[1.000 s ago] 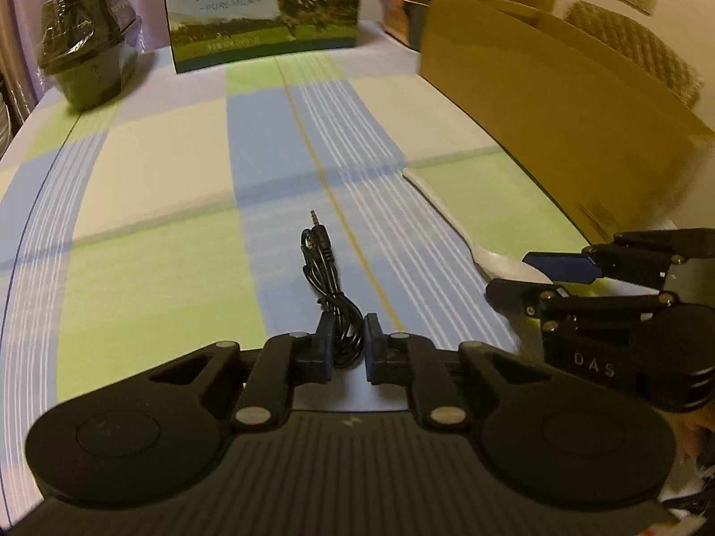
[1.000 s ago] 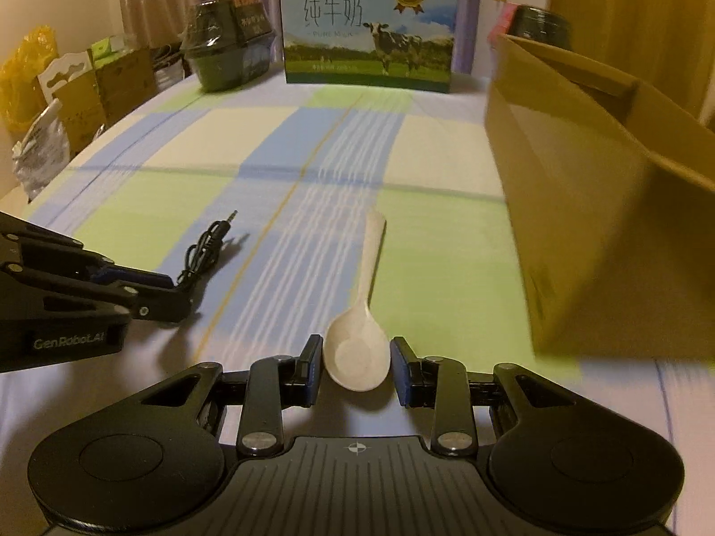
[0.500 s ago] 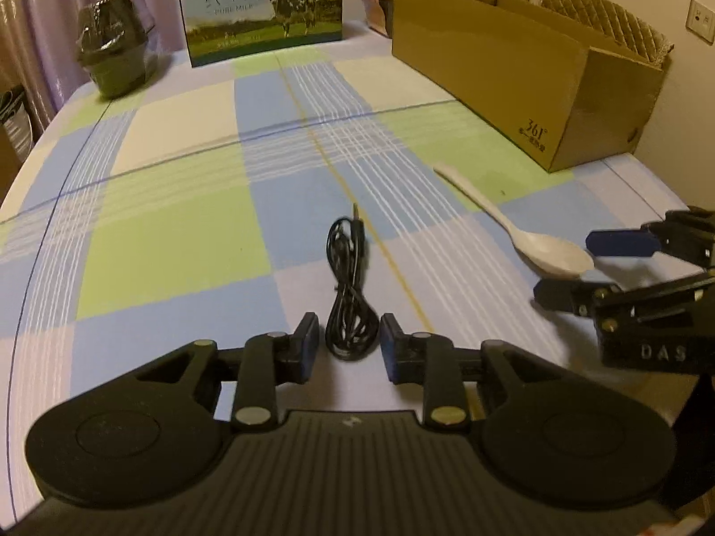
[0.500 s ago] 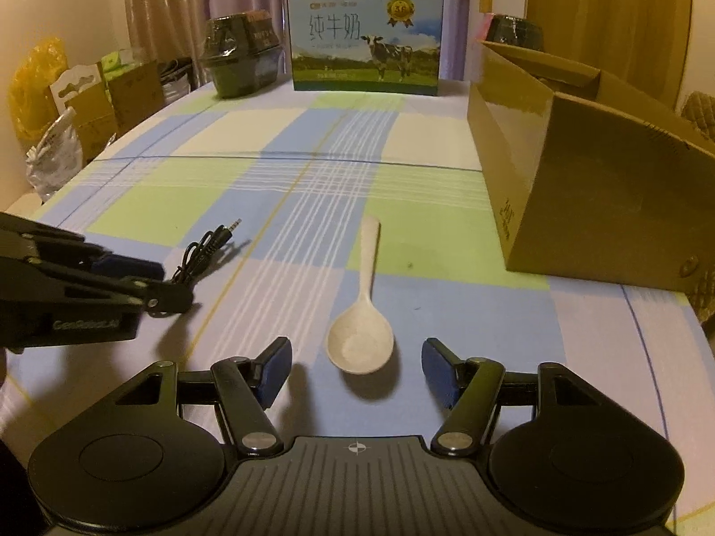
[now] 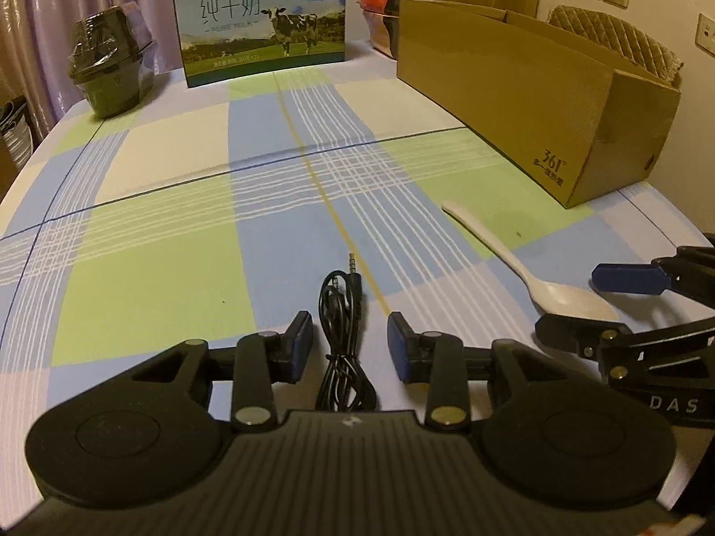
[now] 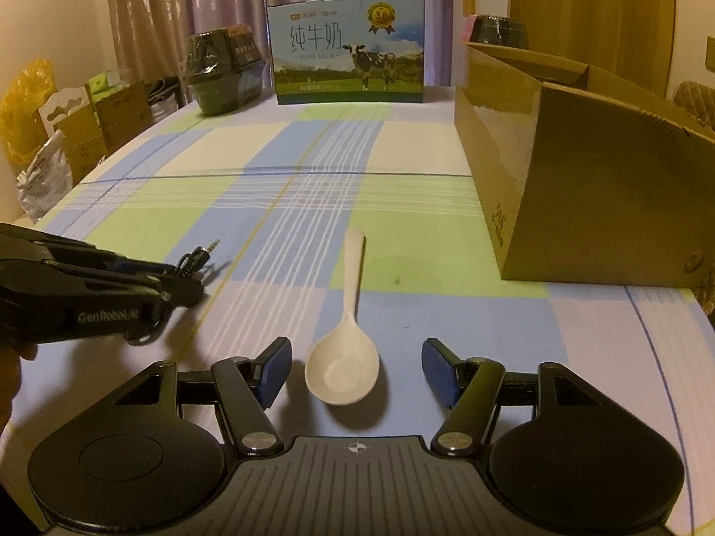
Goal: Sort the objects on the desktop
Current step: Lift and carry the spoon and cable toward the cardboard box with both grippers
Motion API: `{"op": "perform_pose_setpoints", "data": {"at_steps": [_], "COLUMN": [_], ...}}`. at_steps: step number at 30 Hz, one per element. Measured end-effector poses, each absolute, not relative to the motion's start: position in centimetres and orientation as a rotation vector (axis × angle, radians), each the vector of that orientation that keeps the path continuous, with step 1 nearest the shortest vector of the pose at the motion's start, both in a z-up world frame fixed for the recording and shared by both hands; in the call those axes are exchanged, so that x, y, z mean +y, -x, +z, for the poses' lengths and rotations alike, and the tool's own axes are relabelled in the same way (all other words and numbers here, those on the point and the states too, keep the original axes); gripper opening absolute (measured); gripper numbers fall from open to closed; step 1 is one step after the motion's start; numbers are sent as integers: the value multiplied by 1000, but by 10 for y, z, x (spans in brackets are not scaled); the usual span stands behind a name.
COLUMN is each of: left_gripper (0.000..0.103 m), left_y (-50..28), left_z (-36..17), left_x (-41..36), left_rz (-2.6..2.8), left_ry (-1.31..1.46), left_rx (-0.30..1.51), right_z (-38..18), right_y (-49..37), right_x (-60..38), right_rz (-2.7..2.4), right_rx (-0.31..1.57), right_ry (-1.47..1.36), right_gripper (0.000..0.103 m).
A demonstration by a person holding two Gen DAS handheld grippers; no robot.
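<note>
Two handheld grippers sit low over a table covered by a checked cloth in blue, green and cream.

In the left wrist view, the left gripper has its two blue-padded fingers spread apart, holding nothing. A black coiled cable lies flat on the cloth in the gap between them, touching neither pad. Its metal plug points away from the camera, toward the far end of the table.

In the right wrist view, the right gripper also has its fingers spread wide, with nothing in them. A white spoon lies on the cloth between them, bowl nearest the camera and facing up, handle pointing away. The bowl sits in the gap with clear space on both sides.

The two grippers are side by side. From the left view, the right gripper appears at the right edge, its fingers on either side of the spoon bowl. From the right view, the left gripper appears at the left edge, with the cable plug poking out past its tips.

A long open cardboard box stands on the right side of the table, near the spoon but apart from it. At the far end stands a milk carton printed with a cow, with a dark wrapped bowl to its left. Curtains hang behind them.
</note>
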State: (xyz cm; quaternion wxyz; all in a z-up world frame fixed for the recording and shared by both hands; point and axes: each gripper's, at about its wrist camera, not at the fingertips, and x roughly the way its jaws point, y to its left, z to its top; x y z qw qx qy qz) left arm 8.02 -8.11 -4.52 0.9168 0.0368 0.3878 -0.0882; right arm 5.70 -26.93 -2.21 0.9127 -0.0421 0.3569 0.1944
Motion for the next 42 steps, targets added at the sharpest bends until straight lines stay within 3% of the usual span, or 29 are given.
{"op": "perform_pose_setpoints", "data": {"at_steps": [2, 5, 8, 11, 14, 42], "left_gripper": [12, 11, 11, 11, 11, 11], "left_y": [-81, -80, -75, -74, -73, -59], "left_z": [-44, -42, -39, -39, -39, -17], "left_x": [-80, -75, -73, -75, -77, -80], "left_rz": [-173, -153, -150, -162, -168, -193], "left_ry": [-75, -29, -14, -13, -19, 15], "left_rx": [801, 815, 809, 809, 812, 820], "right_z": [-23, -22, -22, -23, -23, 11], "right_y": [-57, -55, -56, -53, -52, -38], "right_x": [-268, -268, -266, -262, -259, -268], "right_rz": [405, 417, 421, 420, 409, 389], "right_rx": [739, 738, 734, 726, 715, 653], "right_ry": [87, 82, 79, 108, 144, 113], "right_gripper": [62, 60, 46, 44, 30, 30]}}
